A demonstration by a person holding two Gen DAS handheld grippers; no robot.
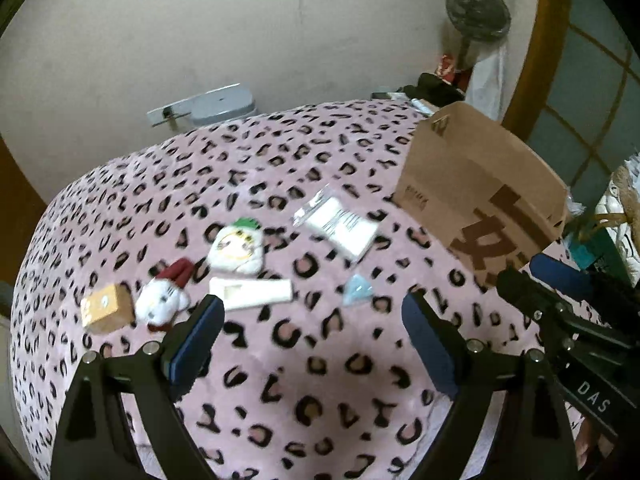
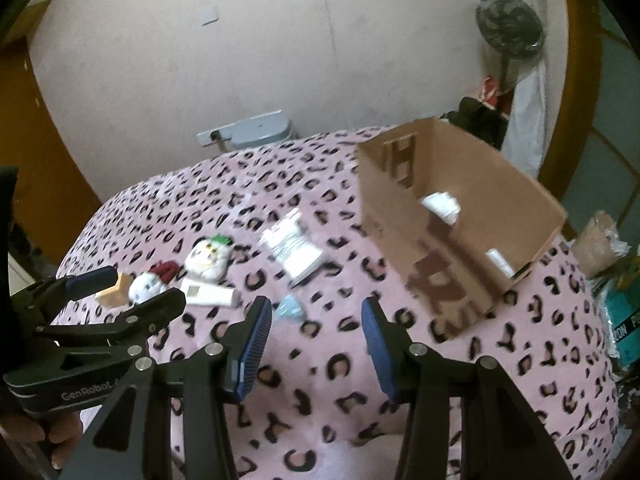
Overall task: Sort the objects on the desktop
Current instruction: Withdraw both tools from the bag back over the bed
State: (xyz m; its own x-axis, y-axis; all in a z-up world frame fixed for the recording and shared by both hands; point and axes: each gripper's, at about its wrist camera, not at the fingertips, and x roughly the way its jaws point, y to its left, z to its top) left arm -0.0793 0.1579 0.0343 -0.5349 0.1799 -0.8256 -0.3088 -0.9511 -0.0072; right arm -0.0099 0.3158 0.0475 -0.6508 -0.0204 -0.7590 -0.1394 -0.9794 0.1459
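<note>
Hovering empty with fingers parted, left gripper point(image 1: 312, 320) and right gripper point(image 2: 316, 320) face scattered toys beside brown box point(image 2: 460, 216).

Pink leopard-print blanket point(image 1: 304, 364) carries a paper bag point(image 1: 480, 200), plush toys point(image 1: 236, 250) and packets point(image 1: 340, 224).

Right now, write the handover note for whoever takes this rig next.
Left gripper: open, empty.
Right gripper: open, empty.
Paper bag: standing open at the right of the pink leopard-print cover, with two white items already inside.
Left to sort, all loose on the cover: small brown box, red-and-white plush, white round plush with green top, long white device, white packet, small light-blue piece.
</note>
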